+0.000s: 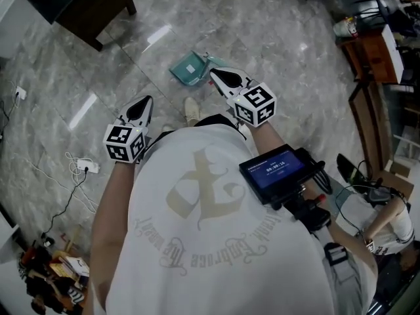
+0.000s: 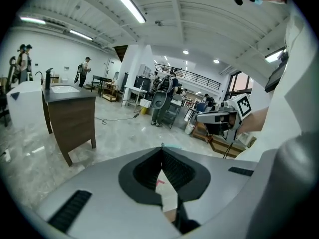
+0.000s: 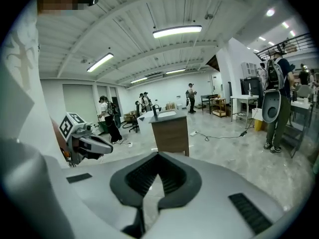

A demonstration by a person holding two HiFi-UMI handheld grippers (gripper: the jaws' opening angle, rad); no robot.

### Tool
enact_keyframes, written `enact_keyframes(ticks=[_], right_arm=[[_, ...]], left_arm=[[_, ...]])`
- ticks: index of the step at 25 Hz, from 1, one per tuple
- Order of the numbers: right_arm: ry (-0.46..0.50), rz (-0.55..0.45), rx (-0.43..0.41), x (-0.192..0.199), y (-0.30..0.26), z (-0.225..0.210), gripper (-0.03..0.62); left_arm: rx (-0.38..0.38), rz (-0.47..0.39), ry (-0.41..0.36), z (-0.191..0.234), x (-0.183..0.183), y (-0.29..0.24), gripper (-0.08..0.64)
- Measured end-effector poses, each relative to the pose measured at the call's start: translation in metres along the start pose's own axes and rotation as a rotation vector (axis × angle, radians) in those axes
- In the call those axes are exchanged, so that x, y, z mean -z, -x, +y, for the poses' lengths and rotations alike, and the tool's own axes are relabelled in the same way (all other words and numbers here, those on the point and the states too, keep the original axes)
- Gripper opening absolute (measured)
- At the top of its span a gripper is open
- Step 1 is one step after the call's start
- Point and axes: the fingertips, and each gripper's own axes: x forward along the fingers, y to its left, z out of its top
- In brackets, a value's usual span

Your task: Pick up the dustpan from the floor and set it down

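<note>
A teal dustpan (image 1: 189, 69) shows on the grey marble floor ahead of me in the head view. My right gripper (image 1: 213, 75) points toward it, with its tip beside the pan's right edge; contact cannot be judged from above. In the right gripper view its jaws (image 3: 158, 156) are shut with nothing between them and no dustpan in sight. My left gripper (image 1: 145, 102) is held lower left, apart from the pan. Its jaws (image 2: 162, 147) are shut and empty, with a teal sliver just past the tips. Each gripper appears in the other's view: right gripper (image 2: 219, 117), left gripper (image 3: 97, 146).
A dark wooden cabinet (image 1: 92, 8) stands at the upper left. A power strip and cables (image 1: 85, 166) lie on the floor at the left. Wooden furniture (image 1: 371, 54) lines the right side, and a seated person (image 1: 387, 222) is at the lower right. My shoe (image 1: 191, 110) is below the dustpan.
</note>
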Motion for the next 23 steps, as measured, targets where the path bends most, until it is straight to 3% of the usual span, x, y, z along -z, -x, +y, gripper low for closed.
enact_keyframes(ticks=[9, 18, 23], right_arm=[[0.012, -0.05, 0.016, 0.011, 0.063, 0.039, 0.015], [0.013, -0.051, 0.015, 0.017, 0.069, 0.047, 0.015], [0.012, -0.043, 0.012, 0.008, 0.048, 0.042, 0.015]], left_arm=[[0.021, -0.051, -0.057, -0.058, 0.006, 0.031, 0.012], [0.012, -0.051, -0.054, -0.063, 0.017, 0.044, 0.012], [0.015, -0.042, -0.043, -0.043, 0.012, 0.037, 0.012]])
